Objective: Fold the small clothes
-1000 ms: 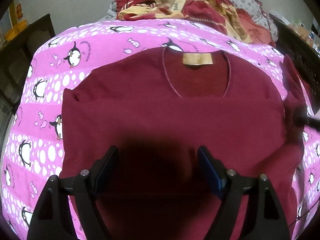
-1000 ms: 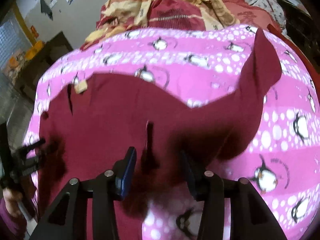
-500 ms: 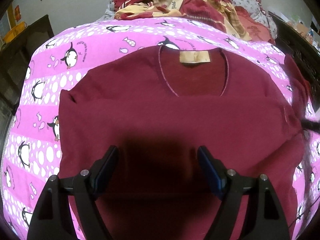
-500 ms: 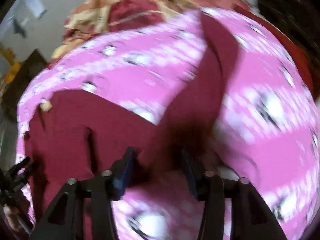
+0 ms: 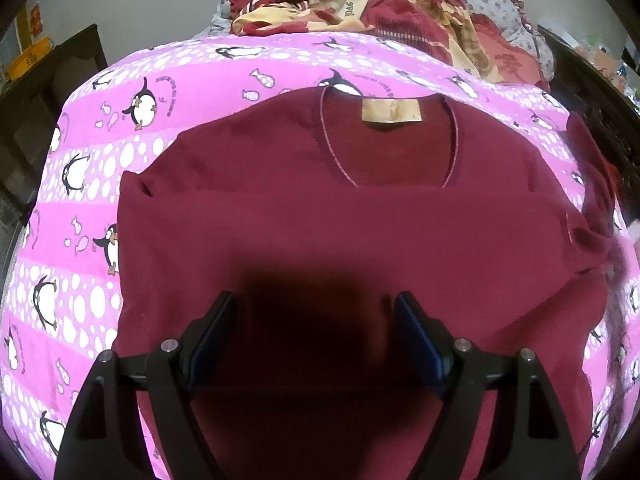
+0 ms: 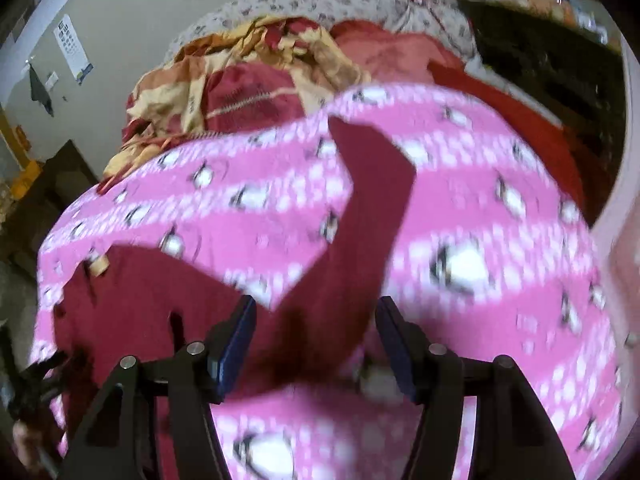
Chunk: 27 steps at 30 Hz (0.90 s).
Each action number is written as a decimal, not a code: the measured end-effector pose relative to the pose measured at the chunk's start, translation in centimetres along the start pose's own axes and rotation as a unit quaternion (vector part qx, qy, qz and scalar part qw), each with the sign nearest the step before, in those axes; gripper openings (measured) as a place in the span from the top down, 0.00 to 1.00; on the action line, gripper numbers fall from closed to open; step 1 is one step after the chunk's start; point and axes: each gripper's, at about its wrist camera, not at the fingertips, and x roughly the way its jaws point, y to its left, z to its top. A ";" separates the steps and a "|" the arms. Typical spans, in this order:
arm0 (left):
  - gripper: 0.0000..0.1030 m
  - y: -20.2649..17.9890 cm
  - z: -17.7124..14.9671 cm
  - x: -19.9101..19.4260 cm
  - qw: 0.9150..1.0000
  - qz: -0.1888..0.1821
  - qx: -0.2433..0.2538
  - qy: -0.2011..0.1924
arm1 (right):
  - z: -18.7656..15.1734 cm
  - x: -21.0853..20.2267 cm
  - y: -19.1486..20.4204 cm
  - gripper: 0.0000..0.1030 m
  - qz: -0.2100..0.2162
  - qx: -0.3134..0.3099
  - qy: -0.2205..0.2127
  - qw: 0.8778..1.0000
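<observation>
Crumpled quilt (image 5: 360, 4) heaped beyond maroon sweater (image 5: 320, 220).

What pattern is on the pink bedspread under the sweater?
Penguins, fish and white dots on the pink bedspread, clearest in the left wrist view.

Maroon sweater (image 5: 320, 240) lies flat, collar away, one sleeve outstretched.

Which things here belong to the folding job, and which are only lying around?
Job: maroon sweater; its spread sleeve; penguin blanket under it.
Lying about: crumpled red-and-cream bedding; wall poster; dark cabinet.
</observation>
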 end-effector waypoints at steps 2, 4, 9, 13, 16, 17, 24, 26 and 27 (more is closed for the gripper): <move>0.23 0.0 0.0 -0.2 1.000 -0.004 -0.001 0.000 | 2.0 2.1 0.6 0.35 -0.023 -0.012 -0.001 1.000; 0.23 -0.1 0.1 -0.3 1.000 -0.007 -0.003 0.000 | 3.8 4.2 1.1 0.35 -0.068 -0.042 0.005 0.997; 0.23 0.3 0.2 -0.6 1.000 -0.008 -0.008 0.001 | 6.8 8.1 -0.2 0.35 -0.150 -0.054 0.007 0.987; 0.23 0.9 0.5 -0.8 1.000 -0.004 -0.013 -0.004 | 7.3 9.0 -2.7 0.75 -0.111 -0.022 0.023 0.993; 0.23 1.4 0.7 -1.0 1.000 -0.004 -0.022 -0.006 | 7.2 6.6 -4.6 0.91 -0.006 0.027 0.004 1.000; 0.23 1.5 0.7 -1.1 1.000 -0.005 -0.024 -0.006 | 7.1 5.5 -5.1 0.92 0.030 0.042 -0.004 0.999; 0.23 2.6 0.4 -3.1 0.999 -0.001 -0.030 -0.024 | 6.6 -3.1 -2.0 0.93 0.246 0.029 -0.023 0.969; 0.23 3.4 0.4 -4.2 0.999 0.002 -0.035 -0.034 | 6.2 -5.4 1.0 0.93 0.308 -0.008 -0.005 0.951; 0.23 3.7 0.4 -4.6 0.999 0.003 -0.037 -0.038 | 6.0 -6.0 2.0 0.93 0.326 -0.020 0.003 0.945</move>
